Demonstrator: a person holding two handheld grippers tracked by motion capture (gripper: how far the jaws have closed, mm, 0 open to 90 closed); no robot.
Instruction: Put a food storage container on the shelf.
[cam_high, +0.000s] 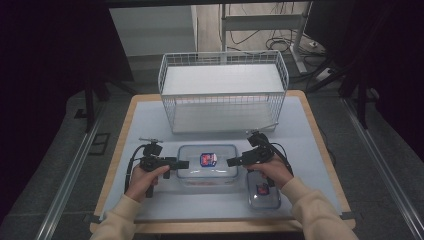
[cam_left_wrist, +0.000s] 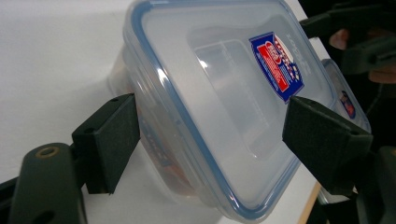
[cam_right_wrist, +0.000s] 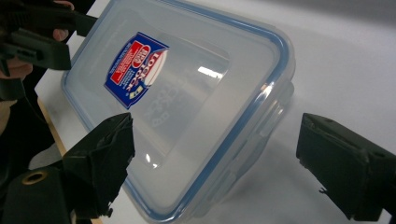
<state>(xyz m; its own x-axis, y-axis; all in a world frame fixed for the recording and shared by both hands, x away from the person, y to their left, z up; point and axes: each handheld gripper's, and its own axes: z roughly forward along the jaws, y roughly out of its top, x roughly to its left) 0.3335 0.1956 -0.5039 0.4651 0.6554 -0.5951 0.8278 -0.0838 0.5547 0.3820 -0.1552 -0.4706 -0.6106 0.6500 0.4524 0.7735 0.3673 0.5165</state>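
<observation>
Lying flat, long axis left-right: container (cam_high: 208, 162) | left tool (cam_high: 183, 164) apart | right tool (cam_high: 232, 161) apart

The large clear container's lid (cam_right_wrist: 187, 93) carries a blue and red sticker (cam_right_wrist: 135, 70); its white lettering seems to read "LOCK & LOCK", though it is blurred and lies sideways. The small print on the sticker is too fine to read. The smaller container (cam_high: 263, 192) bears a like sticker, unreadable.
</observation>
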